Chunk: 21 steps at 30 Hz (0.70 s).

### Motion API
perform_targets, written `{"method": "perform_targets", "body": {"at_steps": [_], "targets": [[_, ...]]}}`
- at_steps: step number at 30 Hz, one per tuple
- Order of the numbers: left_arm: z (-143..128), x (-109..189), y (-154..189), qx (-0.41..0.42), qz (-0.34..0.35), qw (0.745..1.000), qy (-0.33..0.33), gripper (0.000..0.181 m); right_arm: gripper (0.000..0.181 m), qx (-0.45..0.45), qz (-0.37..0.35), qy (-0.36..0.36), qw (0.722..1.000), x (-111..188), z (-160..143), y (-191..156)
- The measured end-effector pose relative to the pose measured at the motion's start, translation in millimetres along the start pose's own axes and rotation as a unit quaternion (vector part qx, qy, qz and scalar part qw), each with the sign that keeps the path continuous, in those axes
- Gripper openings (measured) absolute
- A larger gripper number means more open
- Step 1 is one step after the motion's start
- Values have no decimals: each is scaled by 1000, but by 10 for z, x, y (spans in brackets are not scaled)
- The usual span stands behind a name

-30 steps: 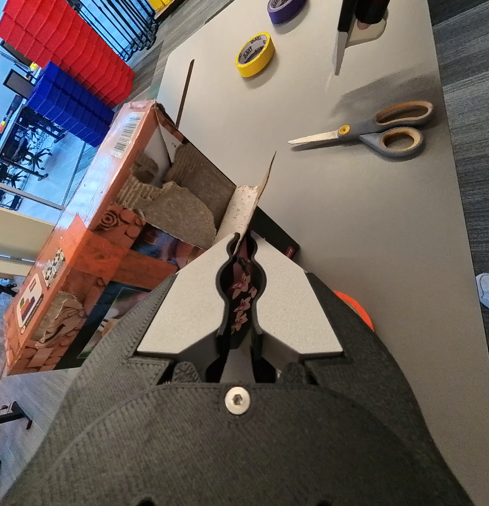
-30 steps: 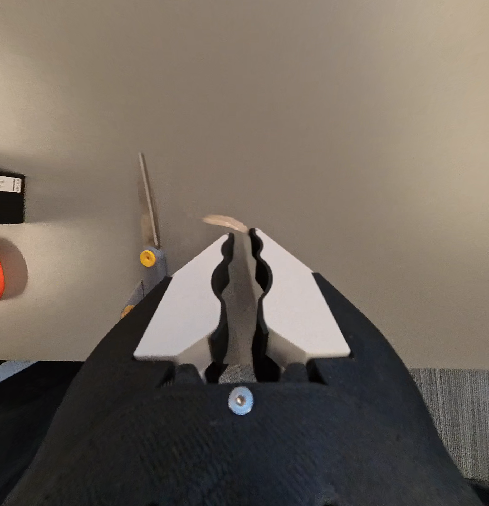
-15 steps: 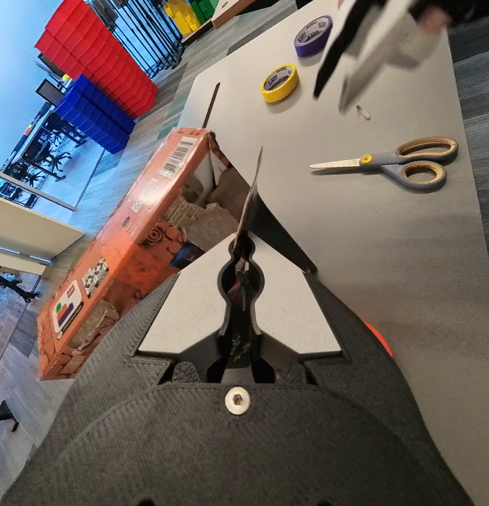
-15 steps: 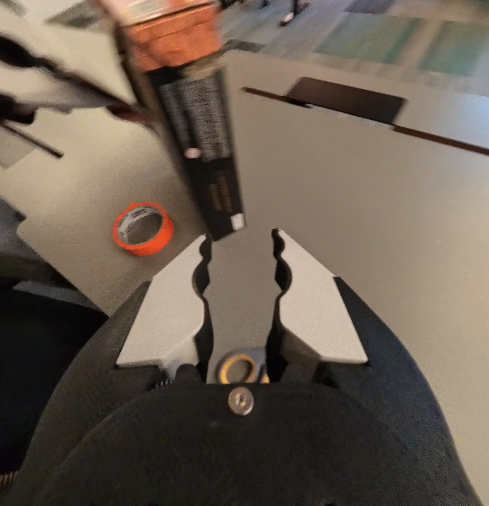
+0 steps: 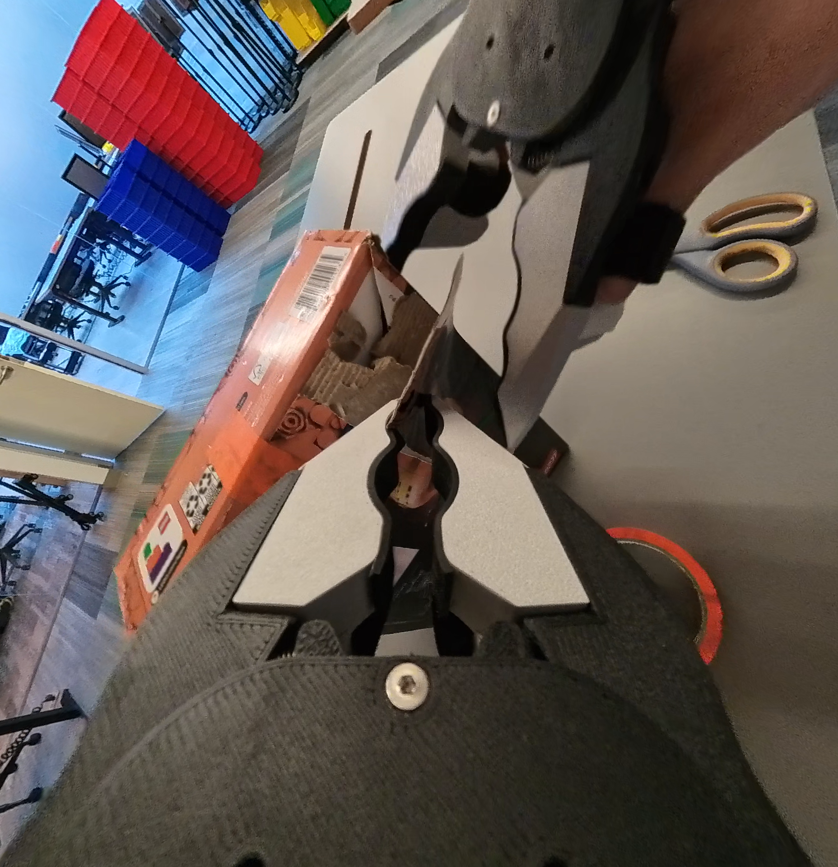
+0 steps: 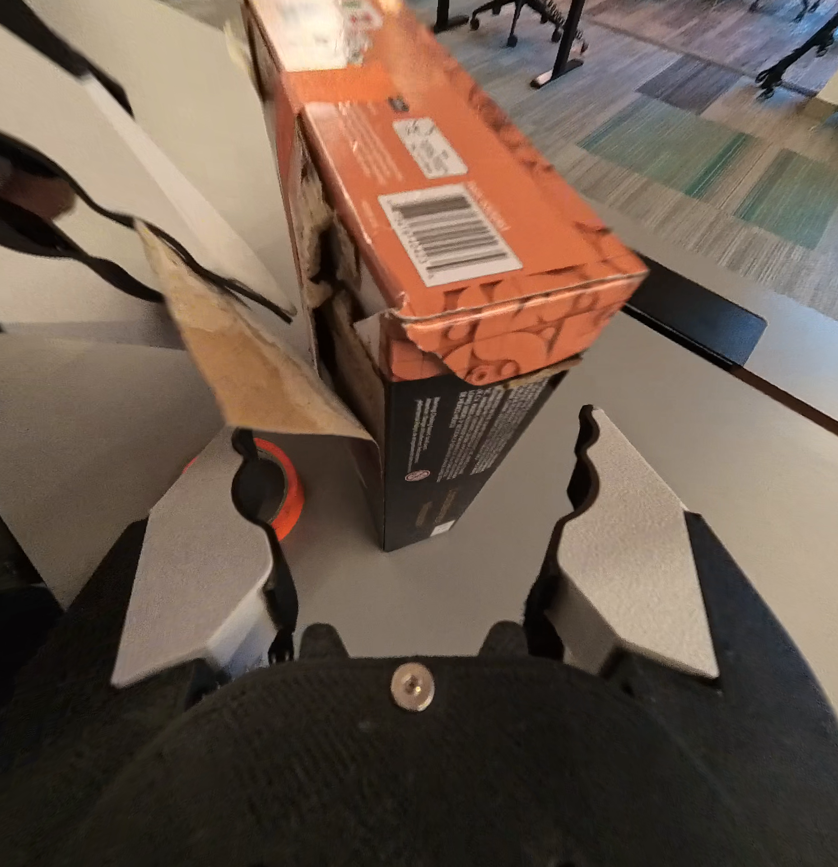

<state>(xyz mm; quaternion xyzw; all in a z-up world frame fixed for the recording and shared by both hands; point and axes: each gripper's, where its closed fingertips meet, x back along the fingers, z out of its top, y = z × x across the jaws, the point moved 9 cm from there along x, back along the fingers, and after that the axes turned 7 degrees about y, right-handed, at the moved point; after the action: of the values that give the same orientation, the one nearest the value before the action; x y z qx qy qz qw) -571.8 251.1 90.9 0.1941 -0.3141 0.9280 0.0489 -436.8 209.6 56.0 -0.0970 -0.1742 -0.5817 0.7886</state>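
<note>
The left claw (image 5: pixel 415 413) is clamped on the torn flap (image 5: pixel 443 347) of the orange box (image 5: pixel 248 384) at frame centre, peeling it outward. The right claw (image 6: pixel 415 424) gapes empty around the box's near corner, beside orange tape (image 6: pixel 288 488) on the table (image 6: pixel 689 422).

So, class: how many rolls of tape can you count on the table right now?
1: an orange tape roll beside the left gripper; others may be hidden behind the right gripper.

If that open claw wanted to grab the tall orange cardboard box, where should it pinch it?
Probably the narrow black end face of the tall orange cardboard box, approached straight ahead by the right claw. That upright end looks narrower than the open jaws. The left claw pinches its torn flap.
</note>
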Motion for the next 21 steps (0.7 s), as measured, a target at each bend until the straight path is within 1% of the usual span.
{"method": "perform_targets", "body": {"at_steps": [2,6,7,10,11,15,19,21], "targets": [[8,-4,-39,-8,-8,1000,-6,8,133,-12,-8,-5,1000,-98,-38,29],[38,33,-97,-32,-27,999,-19,15,122,-66,-18,50,996,-98,46,128],[46,50,-115,-38,-27,999,-21,17,120,-64,-15,48,997,-94,53,138],[73,93,-180,-51,-36,998,-27,23,108,-46,0,49,998,-95,82,122],[80,109,-204,-61,-39,997,-32,29,105,-45,1,49,998,-99,91,123],[74,235,-359,-98,-36,994,-30,40,99,-52,3,47,998,-111,106,139],[-47,310,-557,-68,-54,996,-36,54,99,-59,20,43,997,-124,99,136],[-107,275,-634,-38,-80,995,-48,70,99,-58,24,41,997,-130,106,149]]}}
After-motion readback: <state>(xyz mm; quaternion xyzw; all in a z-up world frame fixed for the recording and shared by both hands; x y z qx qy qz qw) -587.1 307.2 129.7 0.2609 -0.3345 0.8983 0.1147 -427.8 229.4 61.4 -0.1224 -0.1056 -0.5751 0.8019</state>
